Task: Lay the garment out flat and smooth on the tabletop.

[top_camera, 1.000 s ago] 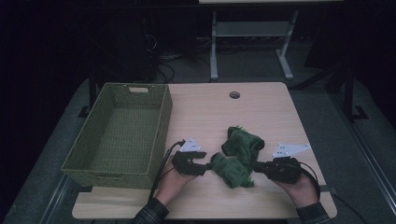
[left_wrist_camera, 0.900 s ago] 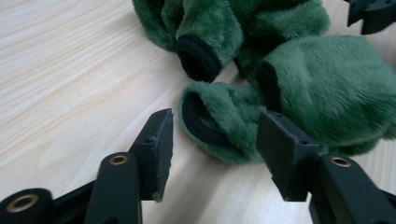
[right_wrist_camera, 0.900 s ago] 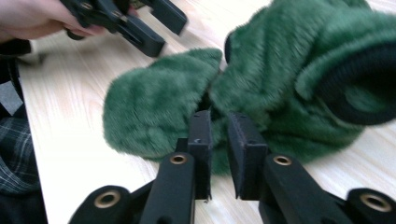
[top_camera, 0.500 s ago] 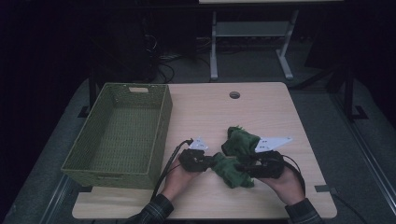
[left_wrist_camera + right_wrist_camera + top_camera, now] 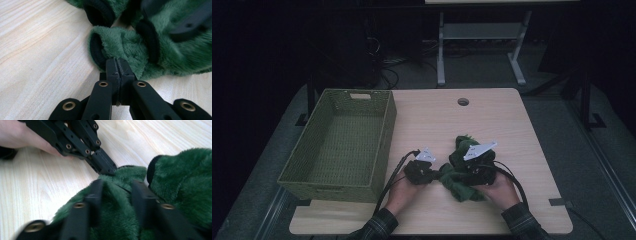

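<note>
We log the green plush garment (image 5: 462, 177) lying on the table (image 5: 492, 120), bunched between the two grippers near the person's edge. The left gripper (image 5: 117, 65) has its jaws pressed fully together on a fold of fleece just beside a black-lined cuff (image 5: 96, 51); from its camera the cuff opening sits directly ahead, the rest of the garment ahead and to its right. We judge this pinch serves as an anchor so the fabric cannot slide.

The right gripper (image 5: 115, 187) has its jaws spread apart, fleece bulging up between them, not yet clamped. The left gripper's tip (image 5: 105, 166) lies just ahead of it, touching the same fold. We judge it is seeking a second hold.

The green woven basket (image 5: 339, 145) stands off to the left gripper's outer side, probably the destination.
</note>
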